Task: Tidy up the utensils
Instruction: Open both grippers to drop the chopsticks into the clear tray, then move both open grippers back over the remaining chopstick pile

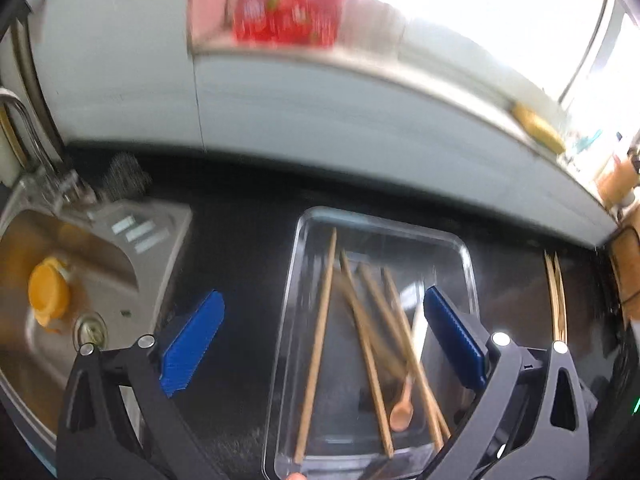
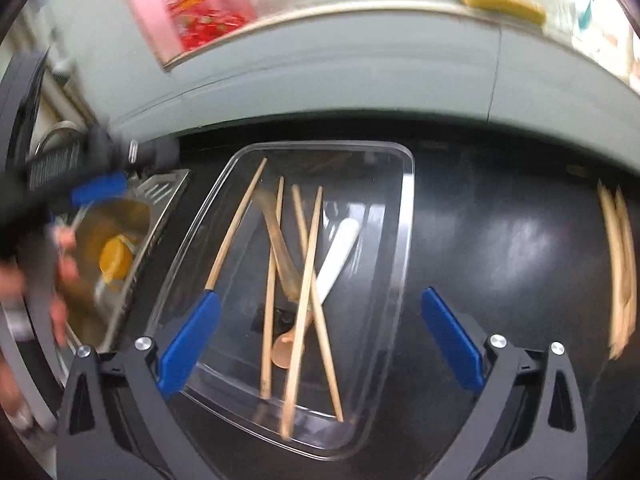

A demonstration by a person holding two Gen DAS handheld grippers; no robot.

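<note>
Dark kitchen counter beside a sink (image 1: pixel 48 320). Left claw (image 1: pixel 324 340) and right claw (image 2: pixel 320 340) both spread, holding nothing. Chopsticks (image 2: pixel 306 296) lie crossed in the clear tray (image 2: pixel 404 240) ahead of both claws; light, stiff, probably slippery: pinch mid-length.

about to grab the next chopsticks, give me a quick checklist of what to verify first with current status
1. left gripper open with nothing between its pads: ok
2. right gripper open with nothing between its pads: ok
3. clear tray sitting flat on the black counter: ok
4. utensils in the tray neatly aligned: not ok, the chopsticks cross over the wooden spoon and white utensil
5. loose chopsticks left on the counter, right of the tray: not ok, not yet collected
6. exact count of that loose bundle: cannot tell, blurred
</note>
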